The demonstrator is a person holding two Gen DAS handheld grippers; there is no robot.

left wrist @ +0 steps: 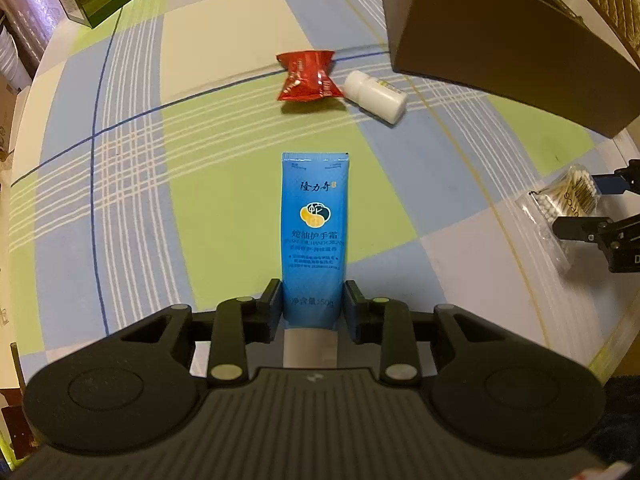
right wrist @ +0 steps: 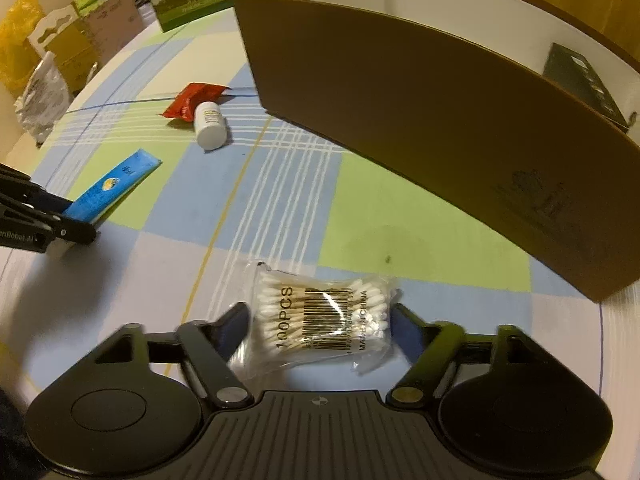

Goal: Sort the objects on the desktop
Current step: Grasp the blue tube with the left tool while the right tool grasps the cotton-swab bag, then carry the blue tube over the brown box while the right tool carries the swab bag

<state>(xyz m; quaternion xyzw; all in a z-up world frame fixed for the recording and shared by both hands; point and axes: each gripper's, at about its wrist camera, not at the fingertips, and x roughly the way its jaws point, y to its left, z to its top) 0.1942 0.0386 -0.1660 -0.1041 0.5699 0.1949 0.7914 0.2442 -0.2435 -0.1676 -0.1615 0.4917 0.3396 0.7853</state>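
Near the brown box (right wrist: 420,128), left hand-held gripper (left wrist: 313,304) pinches the hand cream tube (left wrist: 314,224) by its cap end. Right hand-held gripper (right wrist: 320,322) sits wide around the cotton swab bag (right wrist: 324,320), not gripping yet. Slick plastic w/ loose edges could slip, imo.

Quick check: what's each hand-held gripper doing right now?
Left hand-held gripper: closed on the blue hand cream tube.
Right hand-held gripper: open around the cotton swab pack.

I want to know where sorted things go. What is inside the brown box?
In the right wrist view, the brown box shows white inner walls, one white divider and a dark flat packet leaning in the right section. The front wall hides its floor.
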